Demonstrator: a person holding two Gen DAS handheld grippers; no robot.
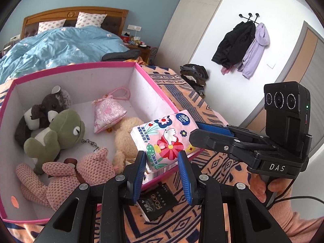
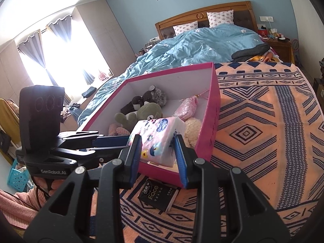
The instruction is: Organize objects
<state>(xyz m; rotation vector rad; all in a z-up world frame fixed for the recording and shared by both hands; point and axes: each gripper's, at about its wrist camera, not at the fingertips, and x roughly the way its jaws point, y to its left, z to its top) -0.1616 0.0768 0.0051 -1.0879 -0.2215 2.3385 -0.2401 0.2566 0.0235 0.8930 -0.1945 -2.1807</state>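
Your right hand-held gripper [image 2: 158,151] grips the pink tissue pack [image 2: 160,137] over the pink box's [image 2: 214,109] near rim.
Your left hand-held gripper [image 1: 162,172] is open just beside it; plush toys [image 1: 60,133] fill the box, a black packet [image 2: 158,196] lies on the bed [image 2: 263,121].

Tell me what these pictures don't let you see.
- Black packet: near end hidden behind the right tongs.
- Cream toy: mostly covered by the tissue pack, left view.
- Tissue pack's underside: unseen; touching the box rim or not, cannot tell.
- Window: washed out by glare.
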